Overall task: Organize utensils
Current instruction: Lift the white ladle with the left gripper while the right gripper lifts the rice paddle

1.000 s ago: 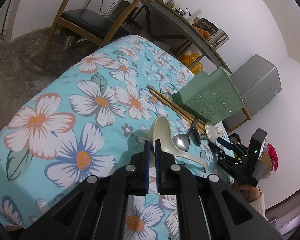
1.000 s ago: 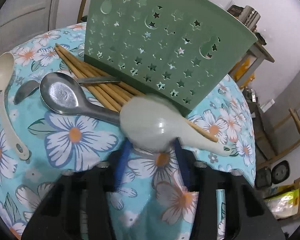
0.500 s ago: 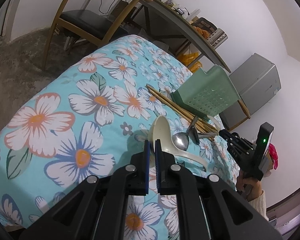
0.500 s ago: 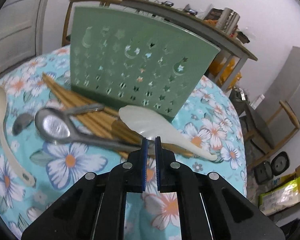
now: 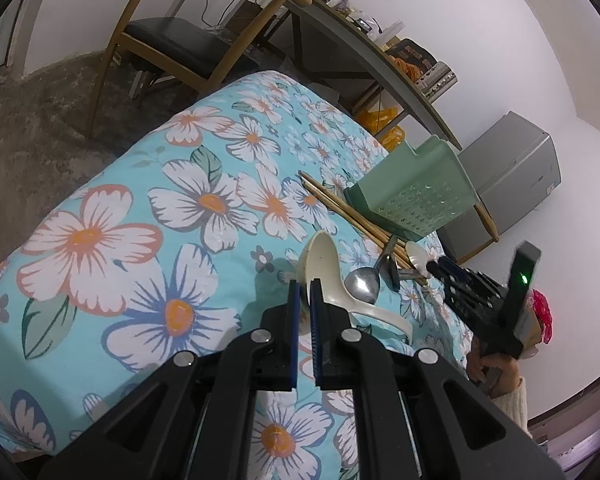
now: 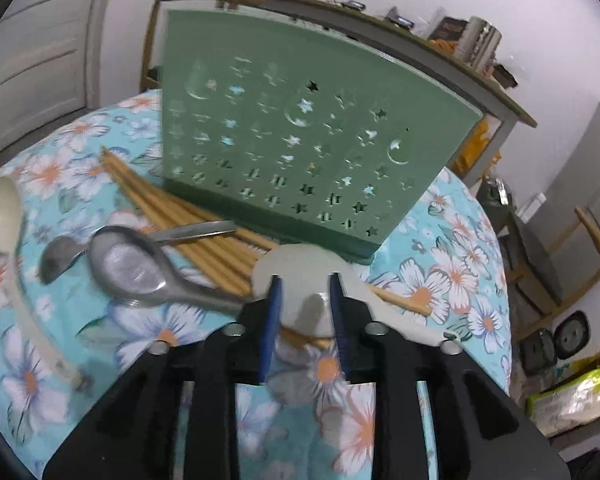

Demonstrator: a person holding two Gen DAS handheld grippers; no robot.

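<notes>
On the flowered tablecloth (image 5: 140, 240) stands a green star-punched utensil holder (image 6: 300, 140). In front of it lie bamboo chopsticks (image 6: 204, 232), a big metal spoon (image 6: 132, 272), a smaller metal spoon (image 6: 58, 260) and a white ceramic spoon (image 6: 304, 264). My right gripper (image 6: 305, 282) is opening, its blue pads standing over the white spoon's bowl, which shows between them; they do not press on it. My left gripper (image 5: 305, 284) is shut and empty, its tips just short of a cream ladle (image 5: 320, 256). In the left wrist view the right gripper (image 5: 440, 266) reaches in from the right.
A wooden chair (image 5: 172, 40) and a grey desk (image 5: 360, 40) with clutter stand beyond the table's far edge. A grey cabinet (image 5: 512, 184) sits to the right. A person's hand in a pale sleeve (image 5: 500, 372) holds the right gripper. Carpet (image 5: 28, 120) lies on the left.
The right gripper's jaws were apart by the white spoon, shut empty just short of it, and now stand apart again over its bowl. The left gripper has not moved.
</notes>
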